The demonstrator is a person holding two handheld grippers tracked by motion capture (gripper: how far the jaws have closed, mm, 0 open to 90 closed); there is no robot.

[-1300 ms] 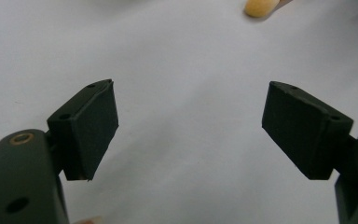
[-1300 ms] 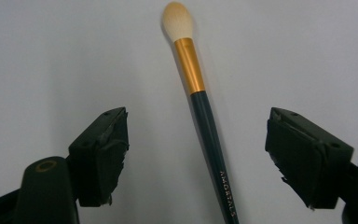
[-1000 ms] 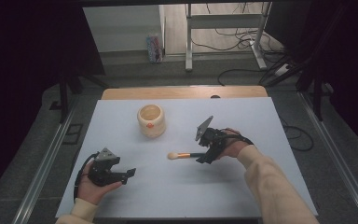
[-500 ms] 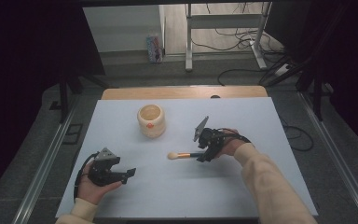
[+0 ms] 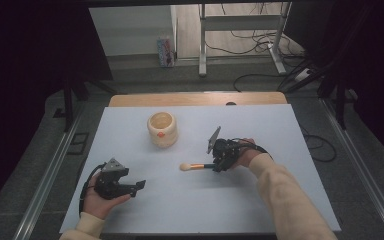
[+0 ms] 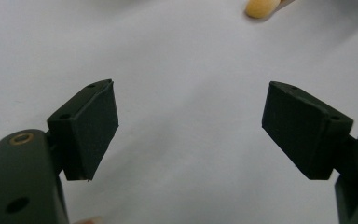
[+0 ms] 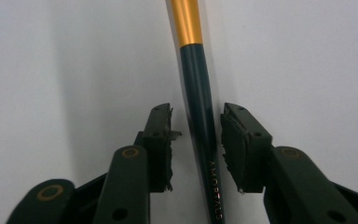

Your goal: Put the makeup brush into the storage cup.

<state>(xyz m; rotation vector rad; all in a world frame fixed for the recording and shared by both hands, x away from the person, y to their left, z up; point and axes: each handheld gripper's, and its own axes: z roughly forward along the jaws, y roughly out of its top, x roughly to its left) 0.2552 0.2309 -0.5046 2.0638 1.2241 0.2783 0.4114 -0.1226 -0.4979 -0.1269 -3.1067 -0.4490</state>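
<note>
A makeup brush (image 5: 196, 165) lies flat on the white table (image 5: 205, 205), its tan head to the left, then a gold ferrule and a dark handle (image 7: 195, 70). My right gripper (image 5: 215, 165) sits low over the handle's end. Its jaws have just been closing, and the handle runs between them with a thin gap on each side (image 7: 196, 135). My left gripper (image 5: 140, 185) rests at the table's front left, open and with nothing in it (image 6: 191, 126). The brush's tan head (image 6: 261, 7) shows at the top edge of the left gripper view.
A cream cup (image 5: 162, 129) with an orange mark on its side stands upright behind and to the left of the brush. A wooden strip (image 5: 195, 98) borders the table's far edge. Beyond it are floor, cables and metal frame legs.
The right gripper's jaws have drawn in around the brush handle while the hand barely shifted. The brush, the cup and the left gripper have stayed where they were.
</note>
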